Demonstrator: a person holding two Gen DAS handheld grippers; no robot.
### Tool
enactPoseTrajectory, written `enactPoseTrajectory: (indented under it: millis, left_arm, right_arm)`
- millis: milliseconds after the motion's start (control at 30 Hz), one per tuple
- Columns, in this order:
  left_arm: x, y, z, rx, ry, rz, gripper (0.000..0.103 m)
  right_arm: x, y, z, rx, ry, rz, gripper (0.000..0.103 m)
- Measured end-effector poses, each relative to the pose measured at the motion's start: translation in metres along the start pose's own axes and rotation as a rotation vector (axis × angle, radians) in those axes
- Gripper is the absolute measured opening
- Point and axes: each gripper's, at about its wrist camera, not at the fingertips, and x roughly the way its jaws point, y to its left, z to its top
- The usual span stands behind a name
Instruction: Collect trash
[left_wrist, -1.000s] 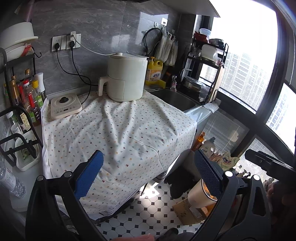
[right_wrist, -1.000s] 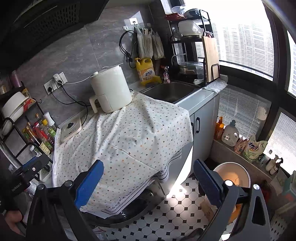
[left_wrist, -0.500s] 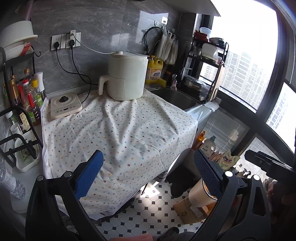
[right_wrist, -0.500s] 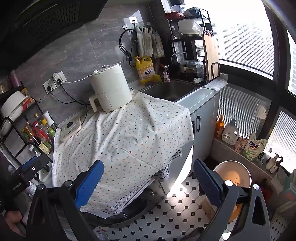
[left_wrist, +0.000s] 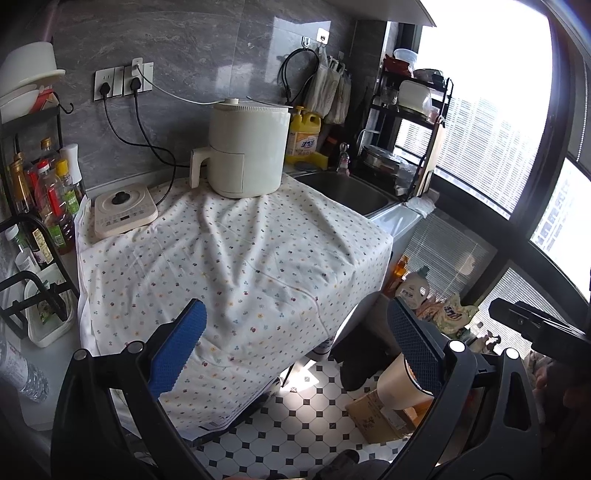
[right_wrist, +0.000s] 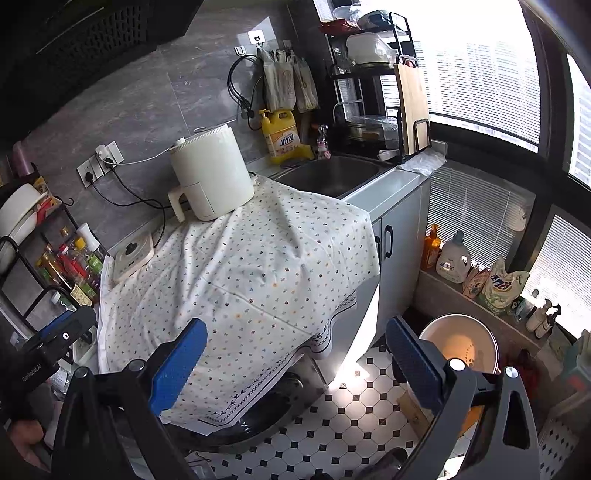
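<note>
Above cloth-covered counter: left gripper (left_wrist: 295, 350), jaws spread, empty.
Right gripper (right_wrist: 295, 362): jaws spread, empty.
Trash: none discernible.
Far counter: white air fryer (left_wrist: 245, 149).
Floor, right: orange basin (right_wrist: 463, 350).

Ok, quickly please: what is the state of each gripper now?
Left gripper: open, holding nothing.
Right gripper: open, holding nothing.
</note>
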Motion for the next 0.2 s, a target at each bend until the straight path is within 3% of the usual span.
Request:
enactPoseTrajectory:
  millis: [200]
  left_arm:
    - [0.0103, 0.0082, 0.0024, -0.008, 0.015, -0.019, 0.097]
  right_arm:
    - [0.0044, 0.0063, 0.0001, -0.001, 0.008, -0.016, 0.095]
